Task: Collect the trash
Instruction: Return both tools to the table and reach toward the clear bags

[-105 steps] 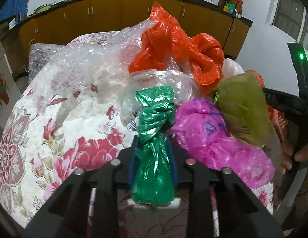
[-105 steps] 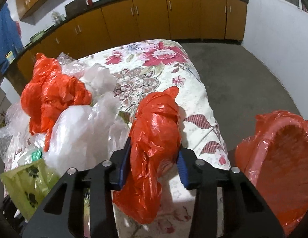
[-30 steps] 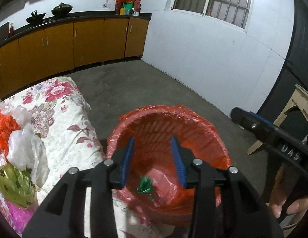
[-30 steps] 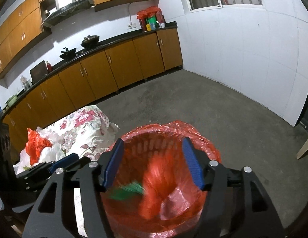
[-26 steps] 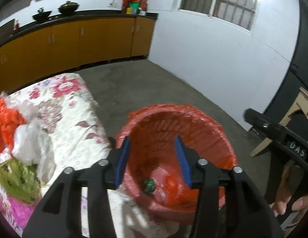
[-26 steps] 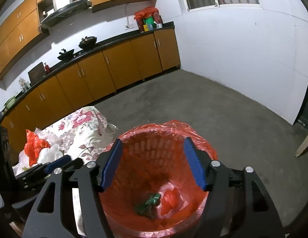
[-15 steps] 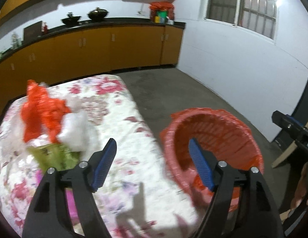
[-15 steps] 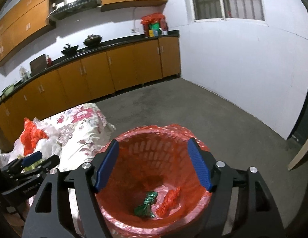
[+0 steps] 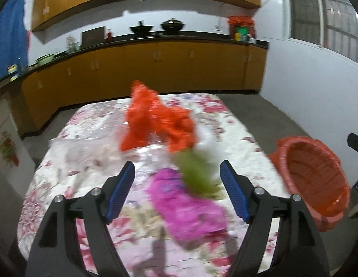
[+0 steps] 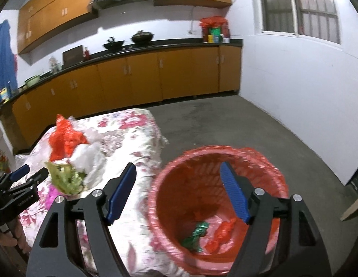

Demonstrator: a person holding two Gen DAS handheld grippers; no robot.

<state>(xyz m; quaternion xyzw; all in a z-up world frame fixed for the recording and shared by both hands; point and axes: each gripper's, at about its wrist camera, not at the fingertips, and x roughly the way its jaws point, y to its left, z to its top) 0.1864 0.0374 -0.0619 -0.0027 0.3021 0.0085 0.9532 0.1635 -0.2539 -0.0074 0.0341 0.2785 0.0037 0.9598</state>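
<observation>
The red-lined basket [image 10: 190,191] stands on the floor beside the floral-cloth table [image 9: 63,196]. A green bag [image 10: 195,233] and a small orange bag [image 10: 221,232] lie at its bottom. My right gripper [image 10: 178,165] hovers over the basket's near rim, its jaws opening with nothing between them. My left gripper [image 9: 177,164] is open and empty above the table, facing a pink bag [image 9: 185,205], an olive-green bag [image 9: 197,173], orange bags [image 9: 155,120] and clear plastic [image 9: 86,152]. In the right wrist view the left gripper [image 10: 33,170] shows at the far left by the olive-green bag [image 10: 63,177].
Orange kitchen cabinets [image 9: 155,69] run along the back wall behind the table. Grey concrete floor [image 10: 225,124] spreads right of the table up to a white wall [image 10: 294,92]. A wooden piece [image 10: 353,210] leans at the right edge.
The green and orange bags dropped into the basket. My left gripper swung left from over the basket to over the table and its jaws widened. The right gripper's jaws widened and it shifted slightly left.
</observation>
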